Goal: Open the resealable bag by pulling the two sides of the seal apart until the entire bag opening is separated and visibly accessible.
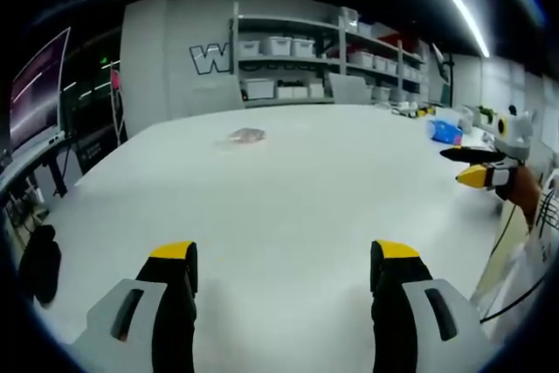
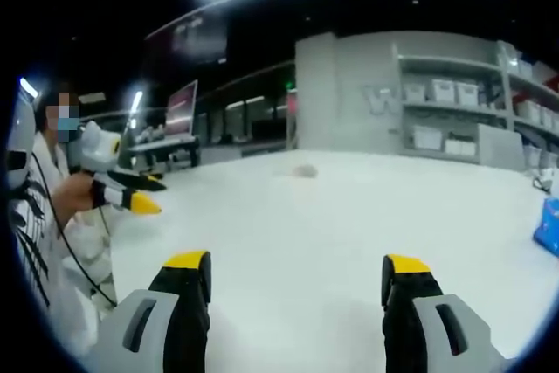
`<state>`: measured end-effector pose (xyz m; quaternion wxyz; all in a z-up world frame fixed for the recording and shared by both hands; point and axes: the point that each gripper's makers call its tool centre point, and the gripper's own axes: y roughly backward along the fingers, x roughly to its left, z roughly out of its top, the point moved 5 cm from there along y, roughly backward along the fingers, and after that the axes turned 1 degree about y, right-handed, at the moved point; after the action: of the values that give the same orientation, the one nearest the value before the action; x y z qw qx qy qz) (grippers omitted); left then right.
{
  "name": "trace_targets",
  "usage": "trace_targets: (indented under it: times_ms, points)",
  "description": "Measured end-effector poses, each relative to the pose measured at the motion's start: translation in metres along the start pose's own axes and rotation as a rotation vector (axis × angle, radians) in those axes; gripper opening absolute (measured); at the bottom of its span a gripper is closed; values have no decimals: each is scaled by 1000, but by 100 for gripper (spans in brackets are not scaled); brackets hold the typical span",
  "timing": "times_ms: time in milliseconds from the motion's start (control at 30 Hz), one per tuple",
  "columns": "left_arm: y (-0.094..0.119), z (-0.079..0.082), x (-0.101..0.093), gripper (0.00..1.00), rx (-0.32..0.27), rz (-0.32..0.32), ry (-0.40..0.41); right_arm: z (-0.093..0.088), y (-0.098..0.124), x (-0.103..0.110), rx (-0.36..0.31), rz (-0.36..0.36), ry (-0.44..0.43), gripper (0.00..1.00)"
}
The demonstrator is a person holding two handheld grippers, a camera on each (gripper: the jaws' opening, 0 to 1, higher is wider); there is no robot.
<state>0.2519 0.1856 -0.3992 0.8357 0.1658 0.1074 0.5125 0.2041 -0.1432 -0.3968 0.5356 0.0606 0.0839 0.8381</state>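
Note:
The resealable bag [image 1: 247,135] is small and clear with something pinkish inside. It lies flat on the white table [image 1: 297,198], far ahead of my left gripper [image 1: 286,251], which hangs open over the near tabletop holding nothing. The right gripper view shows the bag [image 2: 304,170] as a faint patch in the distance, well beyond my open, empty right gripper [image 2: 297,261]. A person's hand holds a yellow-tipped gripper [image 1: 465,166] at the right edge of the left gripper view. A similar hand-held gripper [image 2: 150,196] sits at the left of the right gripper view.
A blue packet [image 1: 445,131] and small items lie at the table's far right corner. Shelving with white bins [image 1: 297,58] lines the back wall. A monitor [image 1: 35,93] stands on a desk to the left. A person in a white patterned top [image 2: 39,216] is beside the table.

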Motion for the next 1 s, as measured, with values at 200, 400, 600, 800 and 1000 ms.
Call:
trace_targets:
  times_ms: [200, 400, 600, 800, 1000]
  points:
    - [2, -1, 1, 80, -3, -1, 3, 0, -2, 3, 8, 10, 8, 80]
    - [4, -3, 2, 80, -8, 0, 7, 2, -4, 6, 13, 19, 22, 79]
    - [6, -2, 3, 80, -18, 0, 10, 7, -8, 11, 16, 40, 51, 77]
    - [9, -3, 3, 80, -23, -3, 10, 12, -15, 18, 17, 75, 79, 74]
    - [12, -2, 3, 80, -33, -1, 14, 19, -21, 22, 14, 91, 109, 74]
